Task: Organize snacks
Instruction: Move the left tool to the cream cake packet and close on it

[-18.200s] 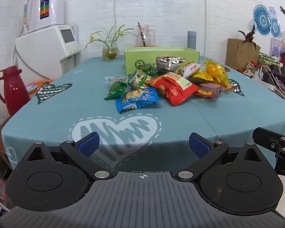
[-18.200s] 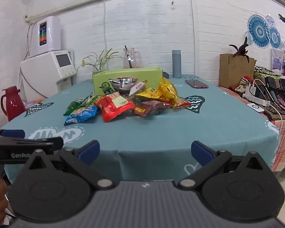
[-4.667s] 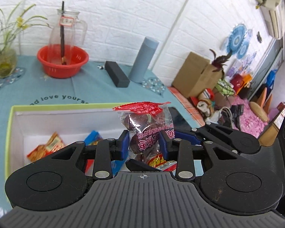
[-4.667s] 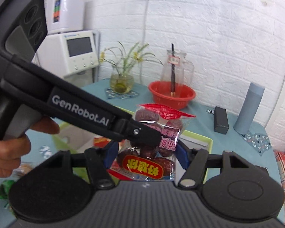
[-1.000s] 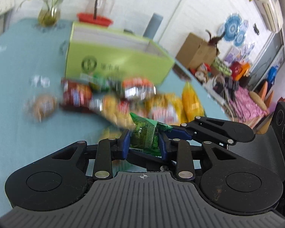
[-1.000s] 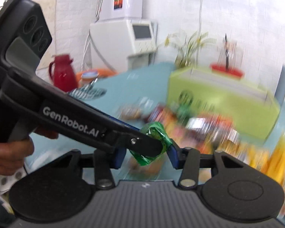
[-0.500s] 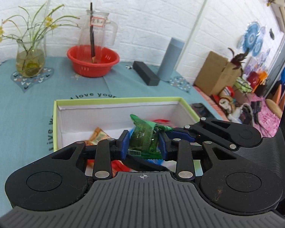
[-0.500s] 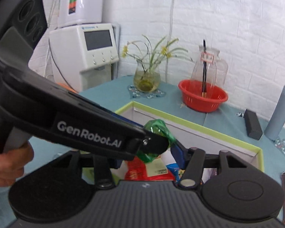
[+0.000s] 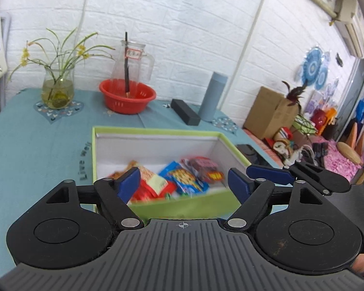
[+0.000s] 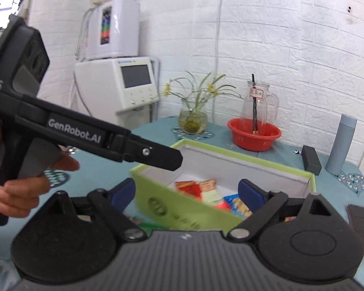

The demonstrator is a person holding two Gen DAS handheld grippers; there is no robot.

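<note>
A green box [image 9: 189, 207] with a white inside stands on the teal tablecloth; it also shows in the right wrist view [image 10: 182, 208]. Several snack packets lie in it: a red one [image 9: 148, 189], a blue one [image 9: 184, 177] and a dark red one [image 9: 203, 167]. My left gripper [image 9: 184, 184] is open and empty, just above the box's near wall. My right gripper [image 10: 186, 191] is open and empty, over the box's near left corner. The left gripper's arm [image 10: 85, 131] crosses the right wrist view. The green packet is not clearly visible.
A red basin [image 9: 127, 95] with a glass jug, a vase of flowers [image 9: 57, 89], a grey-blue bottle [image 9: 212, 97] and a black case [image 9: 185, 114] stand behind the box. A phone [image 10: 360, 220] lies right of the box. A white dispenser [image 10: 131, 87] stands at the left.
Both grippers held the green packet over the box half a second ago. Both have opened and are empty now, and have drawn back slightly from the box.
</note>
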